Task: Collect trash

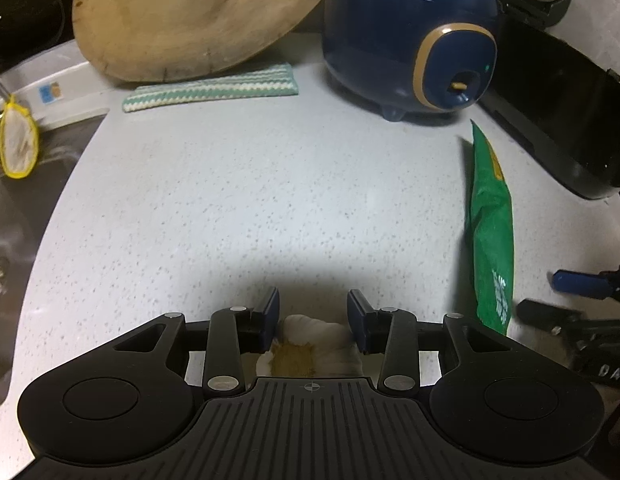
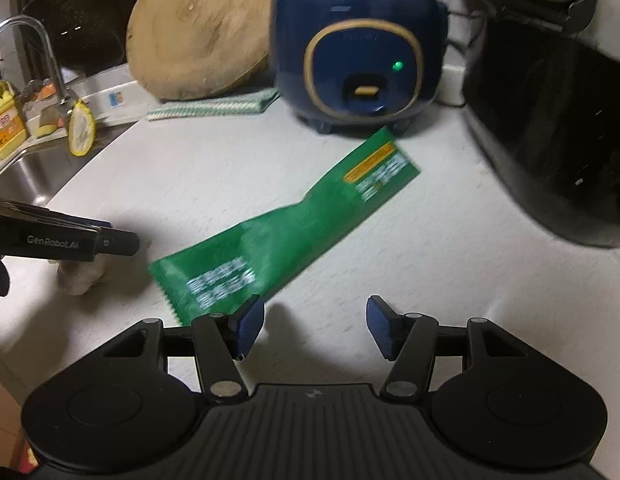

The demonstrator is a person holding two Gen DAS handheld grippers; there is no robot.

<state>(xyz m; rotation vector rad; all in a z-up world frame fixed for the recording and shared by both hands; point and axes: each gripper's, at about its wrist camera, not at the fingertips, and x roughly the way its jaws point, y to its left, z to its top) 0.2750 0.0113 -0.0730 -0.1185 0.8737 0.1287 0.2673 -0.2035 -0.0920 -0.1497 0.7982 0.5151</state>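
Through my left wrist camera, my left hand-held gripper (image 1: pixel 313 312) points down at the desk (image 1: pixel 237 184) with its jaws spread. A crumpled white tissue (image 1: pixel 310 340) with a brownish stain lies on the desk between the two blue pads (image 1: pixel 269 312), set back toward the gripper's body. I cannot tell whether the pads touch it, but they are not pinching it. Off to this gripper's right and a little ahead lies a green wrapper (image 1: pixel 492 232), its long axis running away from me. Farther ahead stand a blue rice cooker (image 1: pixel 406 40), a striped cloth (image 1: pixel 213 88) and a round wooden board (image 1: pixel 189 16).

Through my right wrist camera, my right hand-held gripper (image 2: pixel 314 326) also stands spread, with nothing between its pads. The green wrapper (image 2: pixel 281 228) lies just ahead and to the left. Its long axis slants from near my left pad up and away to the right, toward the blue rice cooker (image 2: pixel 358 48). Its serrated near end sits just beside that left pad. My left hand-held gripper (image 2: pixel 113 244) shows at the far left, over the crumpled white tissue (image 2: pixel 79 276).

As I judge it, each piece of trash has its own nearer hand: the tissue belongs to my left, the wrapper to my right. For the wrapper I would shift left and forward, then close across its narrow width.
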